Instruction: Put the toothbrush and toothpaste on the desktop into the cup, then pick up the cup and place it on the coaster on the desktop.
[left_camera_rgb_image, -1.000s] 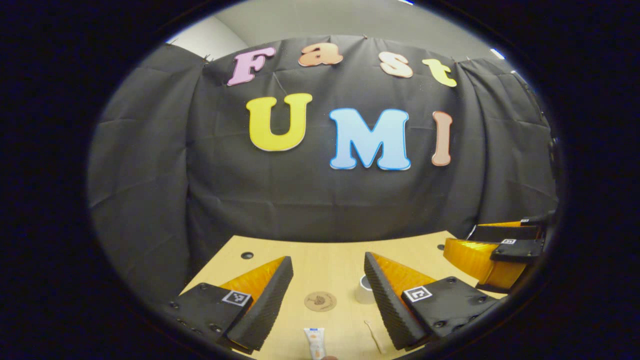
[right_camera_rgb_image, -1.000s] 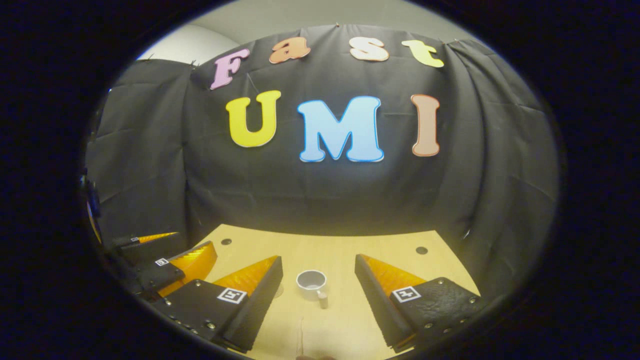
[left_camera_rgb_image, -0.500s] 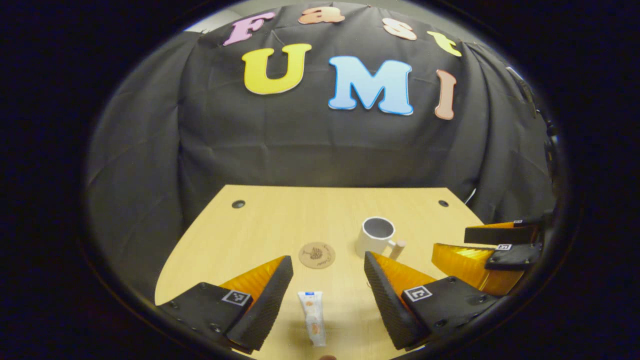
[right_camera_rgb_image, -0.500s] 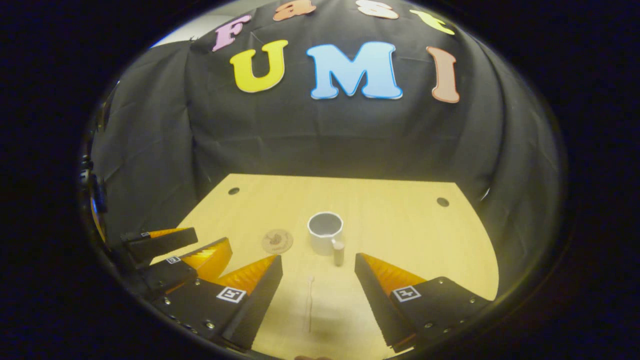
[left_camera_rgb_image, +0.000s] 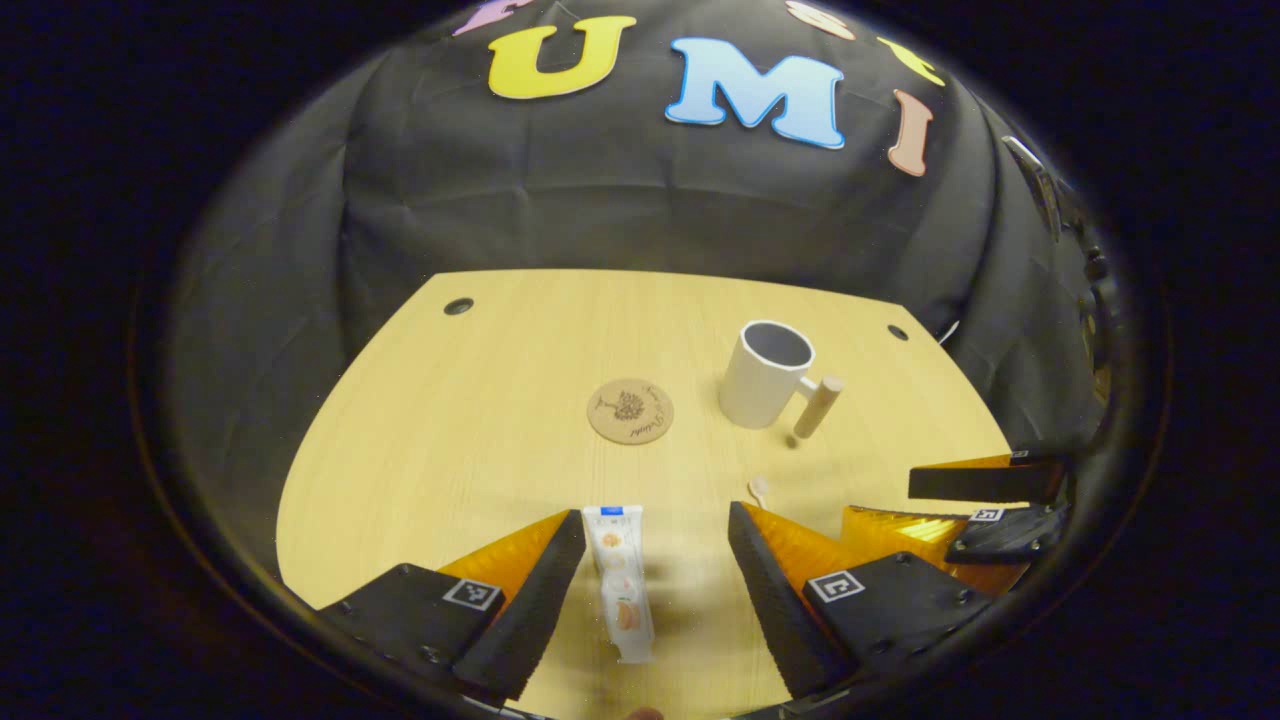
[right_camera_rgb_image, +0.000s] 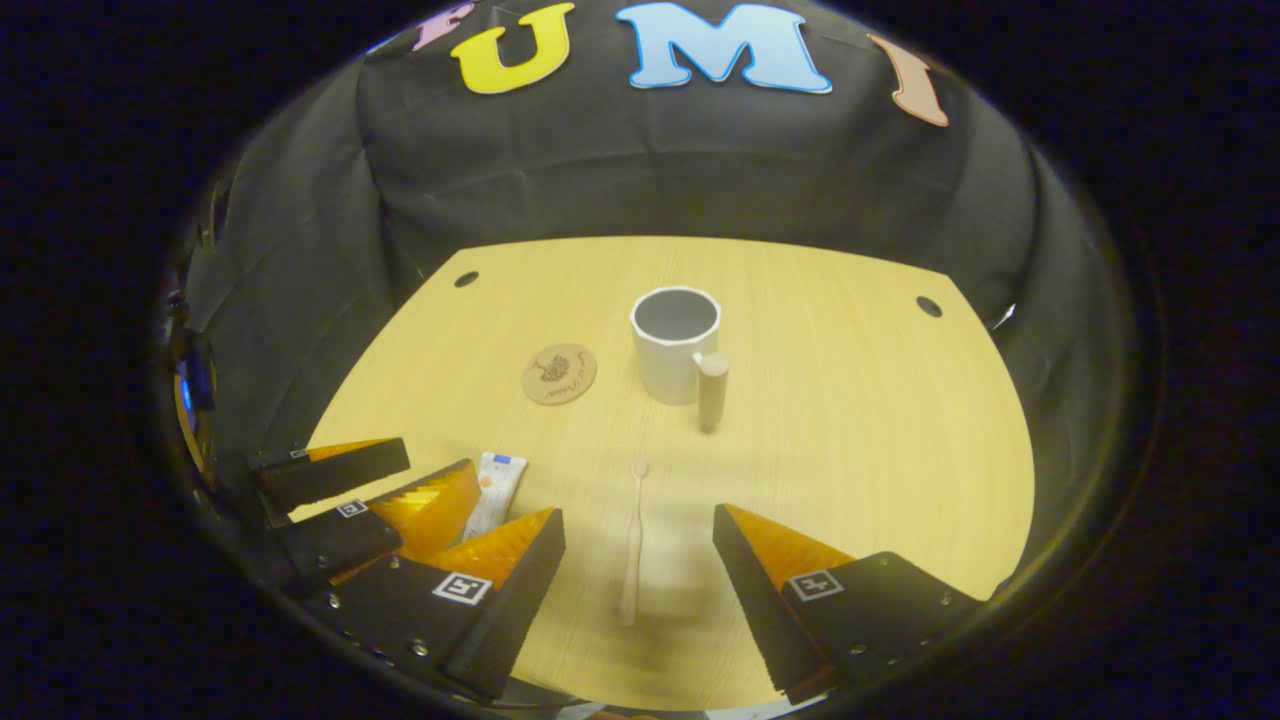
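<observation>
A white toothpaste tube (left_camera_rgb_image: 620, 583) lies flat on the wooden desktop (left_camera_rgb_image: 480, 400) between the spread fingers of my open left gripper (left_camera_rgb_image: 655, 545). In the right gripper view the pale toothbrush (right_camera_rgb_image: 633, 540) lies lengthwise between the fingers of my open right gripper (right_camera_rgb_image: 638, 545), head pointing away. The white cup (right_camera_rgb_image: 676, 343) with a wooden handle (right_camera_rgb_image: 712, 391) stands upright farther back, and the round brown coaster (right_camera_rgb_image: 559, 373) lies to its left. The cup (left_camera_rgb_image: 765, 373) and coaster (left_camera_rgb_image: 630, 410) also show in the left gripper view, with the toothbrush head (left_camera_rgb_image: 759, 487) peeking out. Neither gripper touches anything.
The other gripper (left_camera_rgb_image: 975, 500) hovers at the right edge of the left gripper view. In the right gripper view the toothpaste (right_camera_rgb_image: 495, 490) and the other gripper (right_camera_rgb_image: 370, 495) sit at lower left. Small dark holes (right_camera_rgb_image: 928, 306) mark the desktop's far corners; black cloth surrounds it.
Both grippers have tilted downward and come lower toward the desktop, so much more of the table shows. The toothpaste and toothbrush now lie between the respective fingers. Nothing on the table has moved.
</observation>
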